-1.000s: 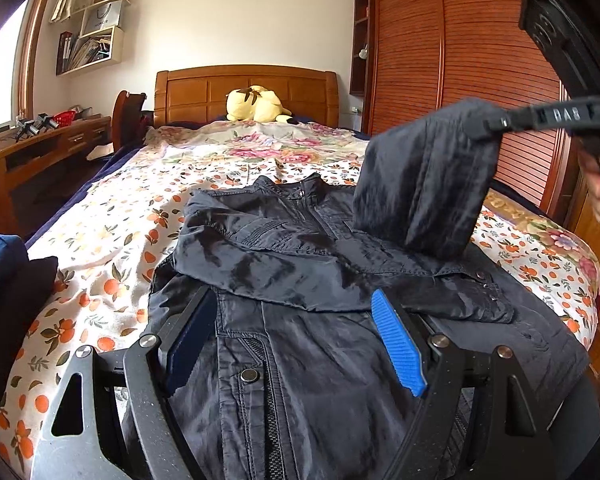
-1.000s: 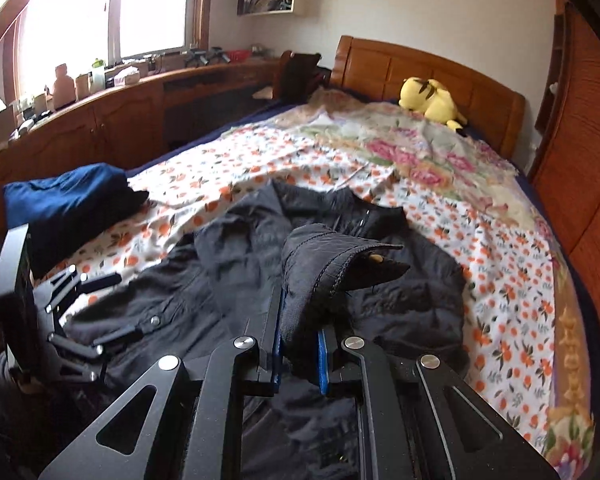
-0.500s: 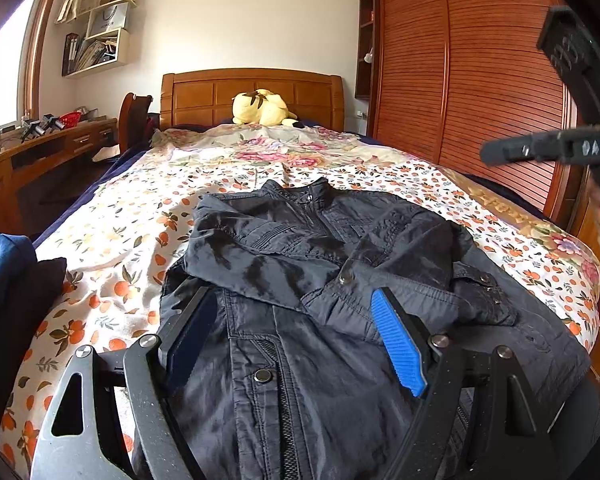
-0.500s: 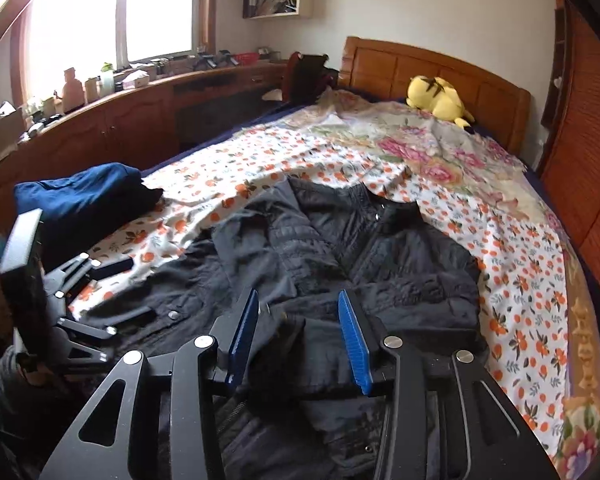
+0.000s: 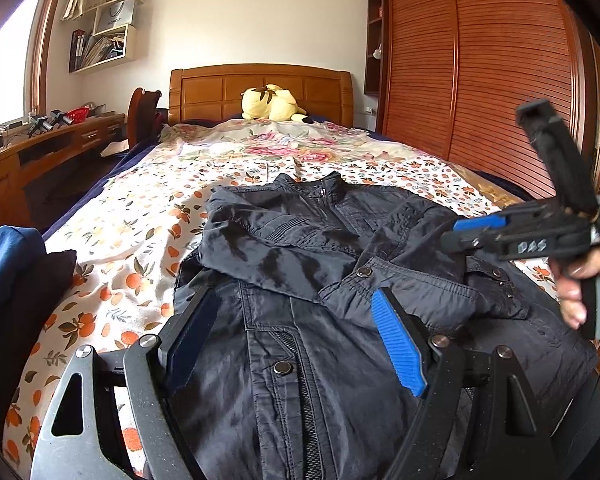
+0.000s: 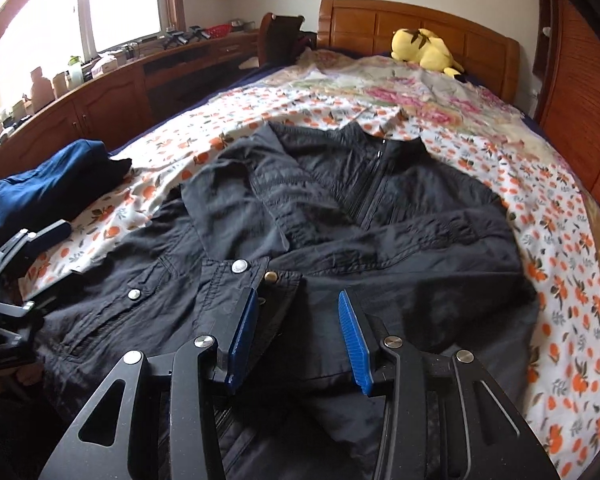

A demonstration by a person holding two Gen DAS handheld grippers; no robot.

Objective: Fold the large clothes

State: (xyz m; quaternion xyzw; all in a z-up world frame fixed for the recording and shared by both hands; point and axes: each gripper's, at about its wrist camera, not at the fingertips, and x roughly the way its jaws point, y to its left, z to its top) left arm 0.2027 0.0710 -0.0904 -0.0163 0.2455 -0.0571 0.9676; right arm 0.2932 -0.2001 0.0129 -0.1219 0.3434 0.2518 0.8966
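A black jacket (image 5: 340, 280) lies front-up on the flowered bed (image 5: 148, 208), collar toward the headboard, both sleeves folded across its chest. It also shows in the right wrist view (image 6: 380, 220). My left gripper (image 5: 296, 336) is open and empty over the jacket's lower front. My right gripper (image 6: 296, 336) is open and empty just above the folded sleeve cuff (image 6: 260, 276). The right gripper also shows at the right of the left wrist view (image 5: 512, 232). The left gripper shows at the left edge of the right wrist view (image 6: 24, 248).
A folded blue garment (image 6: 48, 184) lies on the bed's left side. A yellow plush toy (image 5: 272, 102) sits at the headboard. A wooden desk (image 5: 40, 152) runs along the left. Wooden wardrobe doors (image 5: 480, 80) stand on the right.
My right gripper opened and let go of the sleeve, which now lies across the jacket's chest. The right gripper then came down lower over the jacket. The left gripper stayed open.
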